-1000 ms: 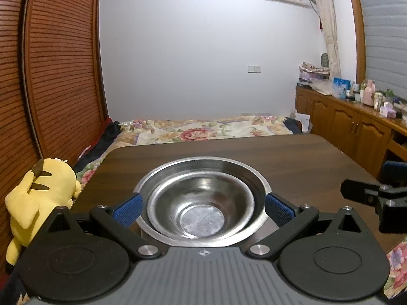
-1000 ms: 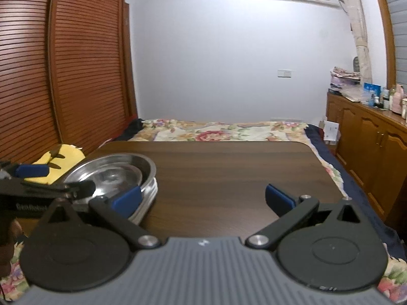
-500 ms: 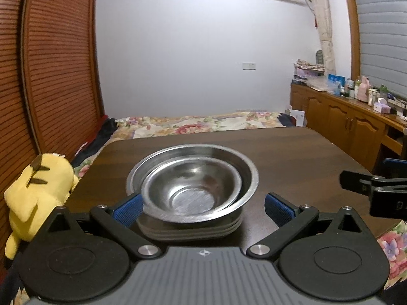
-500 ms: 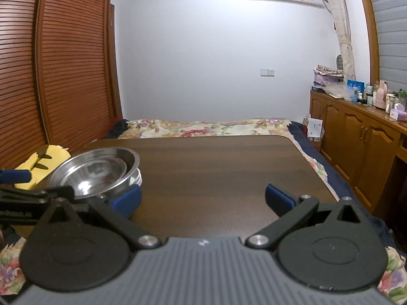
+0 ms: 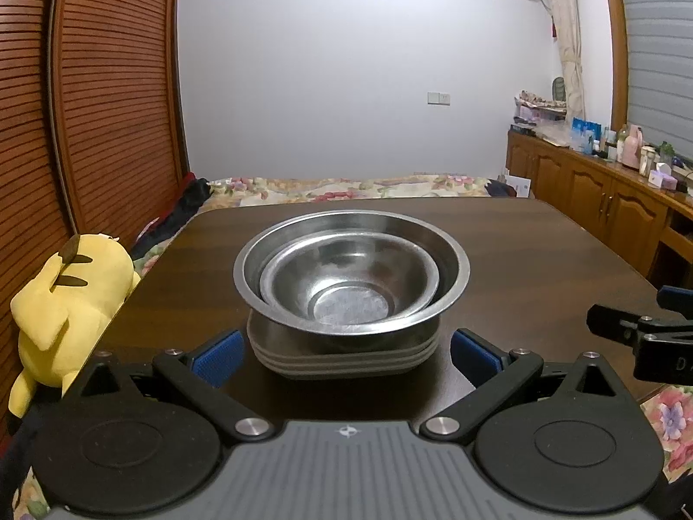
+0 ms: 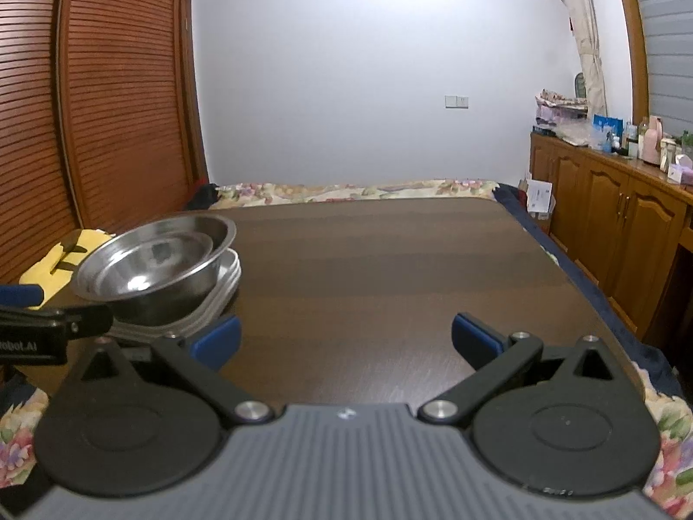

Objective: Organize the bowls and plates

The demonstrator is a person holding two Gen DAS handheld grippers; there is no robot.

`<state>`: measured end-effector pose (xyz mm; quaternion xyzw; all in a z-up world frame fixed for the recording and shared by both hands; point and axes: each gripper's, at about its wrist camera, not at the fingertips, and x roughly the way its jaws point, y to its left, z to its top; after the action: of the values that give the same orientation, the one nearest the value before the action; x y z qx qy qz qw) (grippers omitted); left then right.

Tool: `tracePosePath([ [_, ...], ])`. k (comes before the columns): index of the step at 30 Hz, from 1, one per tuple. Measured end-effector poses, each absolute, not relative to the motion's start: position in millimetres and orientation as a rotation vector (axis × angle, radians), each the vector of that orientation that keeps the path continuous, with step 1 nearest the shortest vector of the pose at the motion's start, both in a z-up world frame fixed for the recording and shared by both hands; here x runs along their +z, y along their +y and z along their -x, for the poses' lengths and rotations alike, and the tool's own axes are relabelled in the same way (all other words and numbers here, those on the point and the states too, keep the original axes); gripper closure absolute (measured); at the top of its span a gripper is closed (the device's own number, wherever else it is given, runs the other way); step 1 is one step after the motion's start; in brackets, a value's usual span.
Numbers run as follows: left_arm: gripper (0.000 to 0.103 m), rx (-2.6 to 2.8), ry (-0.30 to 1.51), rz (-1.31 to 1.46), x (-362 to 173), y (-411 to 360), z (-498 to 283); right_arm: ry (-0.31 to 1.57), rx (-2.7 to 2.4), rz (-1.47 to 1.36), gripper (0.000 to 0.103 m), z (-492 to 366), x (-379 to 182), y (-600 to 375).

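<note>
— Dark wood fills the lower half of both views: what sits on the bench point(image 5: 541, 251)?

— A small steel bowl point(image 5: 348, 279) nested inside a large steel bowl point(image 5: 446, 255), both resting on a stack of plates point(image 5: 346, 357), at centre frame in the left wrist view and at middle left in the right wrist view.

— And the left gripper point(image 5: 344, 353)?

— Its blue fingers point(image 5: 214, 355) are spread wide, released, one at each side of the plate stack, not touching it.

— The right gripper point(image 6: 346, 340)?

— Also spread and empty, over bare bench, its left finger point(image 6: 216, 340) just beside the stack.

— Anything else?

— A yellow plush toy point(image 5: 65, 307) at the left edge, a floral bed point(image 5: 346, 184) behind.
</note>
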<state>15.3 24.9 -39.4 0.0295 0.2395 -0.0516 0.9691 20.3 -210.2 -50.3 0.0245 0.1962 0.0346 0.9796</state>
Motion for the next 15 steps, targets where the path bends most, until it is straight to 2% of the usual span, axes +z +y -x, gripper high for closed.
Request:
tracePosePath([
  [15, 0.000, -0.095, 0.480, -0.068, -43.7, 26.6, -15.1, 0.388, 0.065, -0.071, 0.000, -18.3, -49.6, -214.3],
])
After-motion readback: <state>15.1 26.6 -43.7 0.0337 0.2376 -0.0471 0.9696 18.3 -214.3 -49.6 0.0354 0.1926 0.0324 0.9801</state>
